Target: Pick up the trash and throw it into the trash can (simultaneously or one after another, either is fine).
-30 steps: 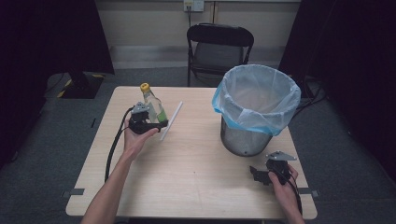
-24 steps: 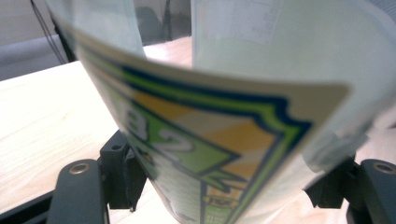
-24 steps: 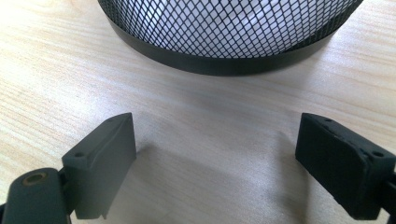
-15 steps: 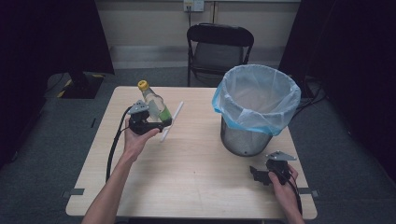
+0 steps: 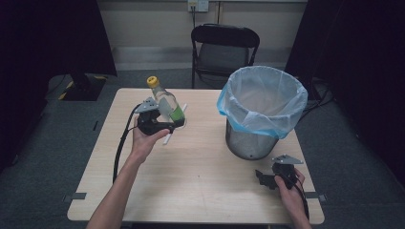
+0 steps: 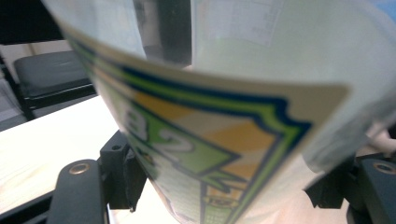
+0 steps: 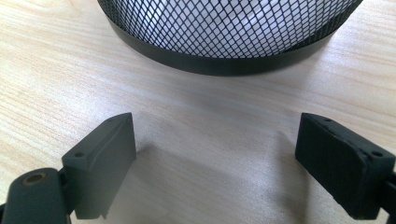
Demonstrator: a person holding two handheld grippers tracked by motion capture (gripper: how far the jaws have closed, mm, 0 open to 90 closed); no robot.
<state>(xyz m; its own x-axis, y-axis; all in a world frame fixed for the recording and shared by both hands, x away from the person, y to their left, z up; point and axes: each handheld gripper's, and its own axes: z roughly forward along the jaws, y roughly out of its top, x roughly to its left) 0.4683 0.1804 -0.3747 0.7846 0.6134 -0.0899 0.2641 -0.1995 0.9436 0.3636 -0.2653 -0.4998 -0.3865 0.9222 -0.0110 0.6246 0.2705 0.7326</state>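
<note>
High view: bin (image 5: pixel 261 102) (chair (image 5: pixel 224 47) behind)

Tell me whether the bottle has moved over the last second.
Yes. The bottle, shut in the left gripper, has risen slightly and tilted, its yellow cap now nearer the table's far edge.

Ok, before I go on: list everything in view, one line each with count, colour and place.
Bottle: one, clear, yellow cap, green label; gripped above the table's far left.
Straw-like stick: one, white; on the table under the bottle.
Bin: one, black mesh, pale blue liner; right on the table.
Table: one, light wood.
Chair: one, black; behind the table.
Left gripper: black, shut on the bottle.
Right gripper: black, open, near the bin's base.
</note>
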